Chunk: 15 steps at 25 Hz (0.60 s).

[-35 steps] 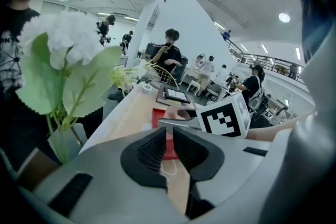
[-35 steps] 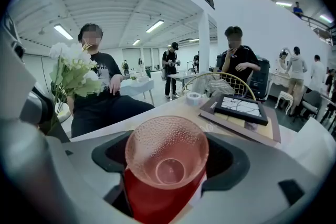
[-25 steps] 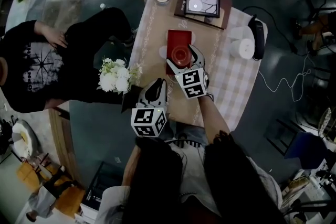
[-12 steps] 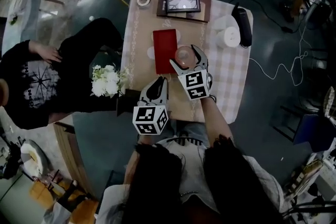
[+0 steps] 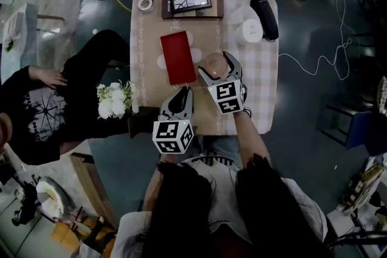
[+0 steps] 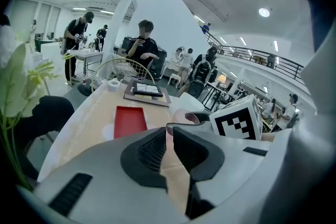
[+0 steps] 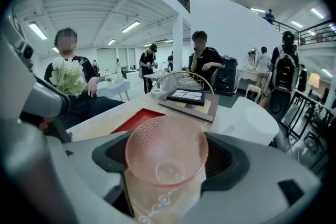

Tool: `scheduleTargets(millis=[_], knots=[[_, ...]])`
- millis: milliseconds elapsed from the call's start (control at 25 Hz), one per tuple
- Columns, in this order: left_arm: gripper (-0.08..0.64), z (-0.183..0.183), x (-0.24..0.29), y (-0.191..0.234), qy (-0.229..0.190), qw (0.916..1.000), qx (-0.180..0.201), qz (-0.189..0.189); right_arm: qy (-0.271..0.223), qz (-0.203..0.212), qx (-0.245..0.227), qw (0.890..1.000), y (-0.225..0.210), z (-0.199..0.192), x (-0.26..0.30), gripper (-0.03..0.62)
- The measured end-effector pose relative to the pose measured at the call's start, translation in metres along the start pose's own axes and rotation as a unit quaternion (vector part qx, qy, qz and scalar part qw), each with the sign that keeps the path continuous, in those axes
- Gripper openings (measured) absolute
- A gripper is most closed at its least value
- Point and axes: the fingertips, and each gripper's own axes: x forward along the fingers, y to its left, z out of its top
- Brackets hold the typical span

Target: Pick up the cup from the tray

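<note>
The right gripper (image 5: pixel 215 65) clasped the pink cup (image 7: pixel 166 150) between its fingers — the red tray (image 5: pixel 176 57) just left of them — while the left gripper (image 6: pixel 169 136) had its fingers nearly closed, empty.

We see the cup (image 5: pixel 214 63), pink dimpled glass, upright, centre of frame, just right of our flat red rectangular tray (image 5: pixel 176 57).
</note>
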Motion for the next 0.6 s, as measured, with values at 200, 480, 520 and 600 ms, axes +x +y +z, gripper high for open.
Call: scheduleTargets(millis=[200,480,520,600], knots=[[0.052,0.001,0.005,-0.007,0.004,0.9999,0.011,-0.006,0.0,-0.006,0.01,1.0,-0.009,-0.009,-0.003,0.403],[0.052,-0.003,0.006,-0.007,0.01,0.9998,0.015,0.0,0.006,-0.003,0.022,1.0,-0.013,-0.026,0.0,0.403],[0.052,-0.004,0.006,-0.007,0.01,0.9998,0.015,0.0,0.003,-0.003,0.028,1.0,-0.013,-0.027,0.0,0.403],[0.052,-0.005,0.006,-0.007,0.012,0.9998,0.017,0.001,-0.005,-0.002,0.034,0.999,-0.013,-0.028,-0.001,0.403]])
